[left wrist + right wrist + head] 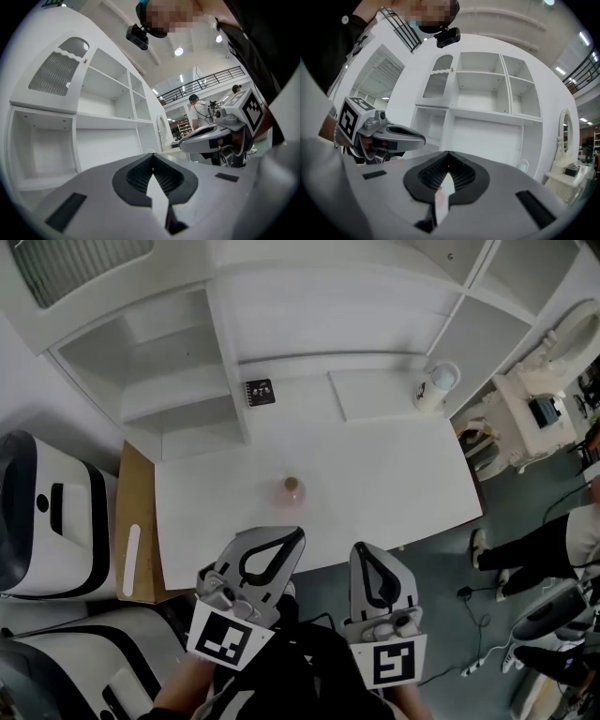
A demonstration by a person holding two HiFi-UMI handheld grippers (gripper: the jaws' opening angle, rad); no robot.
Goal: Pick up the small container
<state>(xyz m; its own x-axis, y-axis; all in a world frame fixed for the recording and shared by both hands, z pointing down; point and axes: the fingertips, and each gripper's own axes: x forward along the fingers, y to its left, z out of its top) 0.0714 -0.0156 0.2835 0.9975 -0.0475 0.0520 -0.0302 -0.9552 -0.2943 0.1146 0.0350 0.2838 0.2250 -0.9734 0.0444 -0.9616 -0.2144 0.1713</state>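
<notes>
The small container, pinkish and see-through with a tan lid, stands upright on the white table, near the middle of its front half. My left gripper hovers just in front of it, a little to the right, jaws shut and empty. To the right of it, my right gripper sits over the table's front edge, also shut with nothing in it. In the left gripper view the closed jaws point at the shelves, and the right gripper shows alongside. The right gripper view shows its closed jaws and the left gripper.
A white bottle stands at the table's back right, and a small black card lies at the back. White shelving rises behind the table. A cardboard sheet and white machines are at the left. A person's legs stand at the right.
</notes>
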